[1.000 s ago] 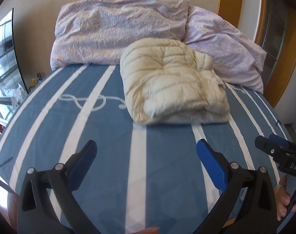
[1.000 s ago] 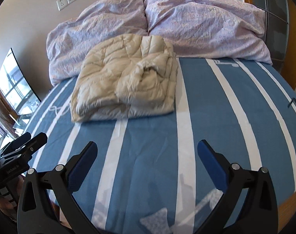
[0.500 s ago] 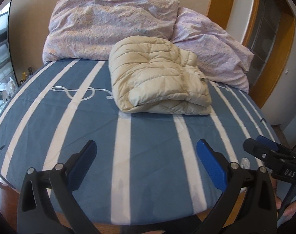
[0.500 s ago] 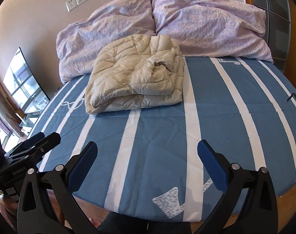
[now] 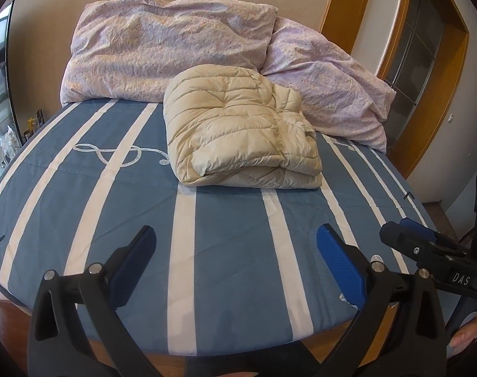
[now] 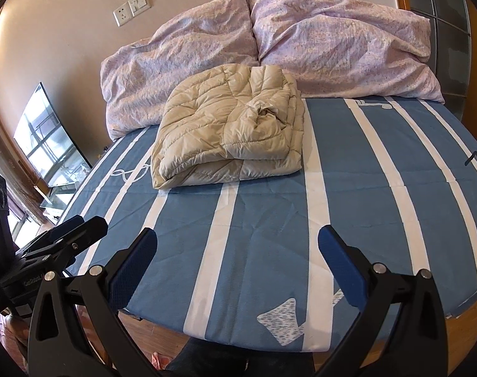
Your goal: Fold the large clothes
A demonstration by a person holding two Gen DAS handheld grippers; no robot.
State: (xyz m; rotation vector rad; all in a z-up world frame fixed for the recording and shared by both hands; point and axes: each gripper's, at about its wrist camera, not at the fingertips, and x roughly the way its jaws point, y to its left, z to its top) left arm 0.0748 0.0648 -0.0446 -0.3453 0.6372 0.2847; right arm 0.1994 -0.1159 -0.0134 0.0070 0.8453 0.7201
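Observation:
A cream quilted puffer jacket (image 5: 241, 132) lies folded in a thick bundle on the blue and white striped bed (image 5: 119, 194), near the pillows; it also shows in the right wrist view (image 6: 230, 128). My left gripper (image 5: 235, 251) is open and empty, held over the foot of the bed, well short of the jacket. My right gripper (image 6: 236, 251) is open and empty, also at the foot of the bed. The right gripper shows at the right edge of the left wrist view (image 5: 427, 251); the left gripper shows at the left edge of the right wrist view (image 6: 59, 242).
Two lilac pillows (image 5: 172, 47) (image 6: 342, 47) lean against the beige wall behind the jacket. A window (image 6: 49, 138) is on the left. A wooden door frame (image 5: 439, 100) is on the right. The bed's wooden foot edge (image 6: 471, 311) is below the grippers.
Both grippers have drawn back from the jacket toward the foot of the bed, so the bed's edge now shows. The jacket has stayed folded. Both grippers stayed open.

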